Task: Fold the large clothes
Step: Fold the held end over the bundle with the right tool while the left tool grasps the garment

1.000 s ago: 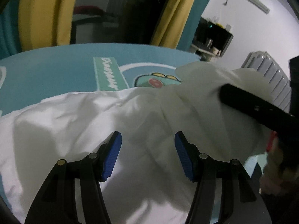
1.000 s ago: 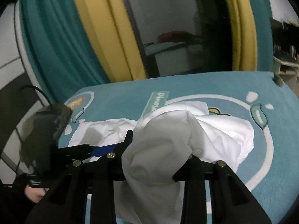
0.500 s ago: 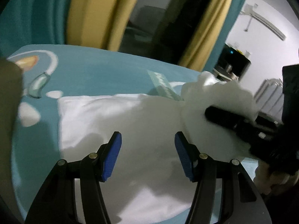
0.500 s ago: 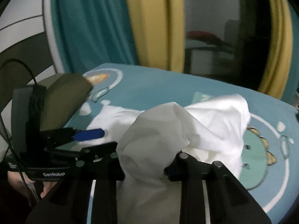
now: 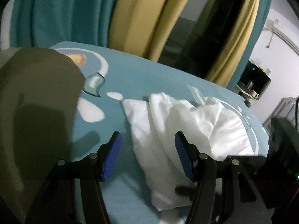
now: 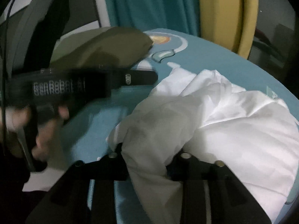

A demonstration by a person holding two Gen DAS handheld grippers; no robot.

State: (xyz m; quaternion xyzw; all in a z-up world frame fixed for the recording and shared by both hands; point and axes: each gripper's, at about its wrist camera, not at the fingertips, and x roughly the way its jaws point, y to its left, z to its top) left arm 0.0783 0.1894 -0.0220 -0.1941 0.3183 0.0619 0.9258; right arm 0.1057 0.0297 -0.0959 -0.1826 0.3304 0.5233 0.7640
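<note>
A crumpled white garment (image 5: 196,123) lies bunched on the teal bed sheet (image 5: 149,78). My left gripper (image 5: 147,149) hovers over the garment's left edge, blue pads apart and open, nothing pinched. In the right wrist view the garment (image 6: 233,121) spreads to the right, and a thick fold of it passes between the fingers of my right gripper (image 6: 147,158). Those jaws are opening while the fold still fills the gap; the pads are hidden by cloth. The left gripper (image 6: 149,78) shows side-on at upper left, held by a hand (image 6: 46,130).
An olive pillow (image 5: 37,102) lies at the left end of the bed, also in the right wrist view (image 6: 104,44). Teal and yellow curtains (image 5: 130,18) hang behind the bed. A dark shelf (image 5: 256,82) stands at far right.
Both views have swung left toward the pillow. The right gripper has brought the white bundle down onto the sheet and its fingers stand wider. The left gripper has moved off the spread cloth to its left edge.
</note>
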